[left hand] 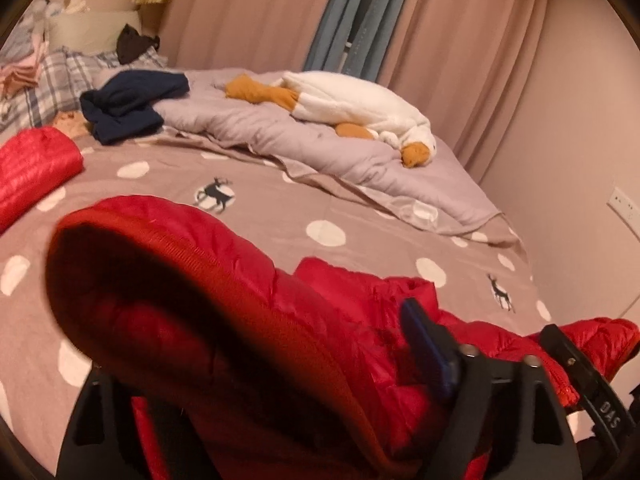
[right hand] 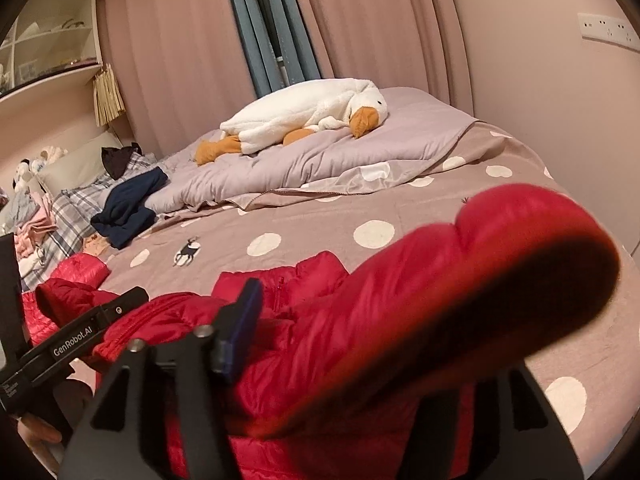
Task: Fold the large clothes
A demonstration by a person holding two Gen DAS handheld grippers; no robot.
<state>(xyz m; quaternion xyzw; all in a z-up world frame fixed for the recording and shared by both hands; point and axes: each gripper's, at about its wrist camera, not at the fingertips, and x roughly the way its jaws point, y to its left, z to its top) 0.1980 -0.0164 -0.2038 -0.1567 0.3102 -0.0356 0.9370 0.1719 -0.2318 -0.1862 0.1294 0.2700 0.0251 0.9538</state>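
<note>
I hold the red down jacket [left hand: 224, 320] in both tongs, its body sprawled on the polka-dot bed sheet [left hand: 280, 216] at the near edge of the bed. My left tongs [left hand: 256, 392] are closed on a thick padded fold that bulges up over the fingers; my right tongs [right hand: 360, 376] are clamped on a matching fold at the other side. Each camera also shows the other tool lying against the jacket.

As I judge it, the fill is puffy and the shell slick, so a fold this fat could squirt out of either grip as I lift or carry it over. If one side slips, the fold will land crooked. The zipper edge [right hand: 132, 340] could also snag or bunch under the fold. The two tools sit close, so they might knock together. The navy garment [left hand: 132, 108] and plush goose [left hand: 360, 108] lie well apart, so they are no hindrance.

Readable writing: "GenRobot.AI" on the left tool in the right view; "DAS" on the right tool in the left view.
</note>
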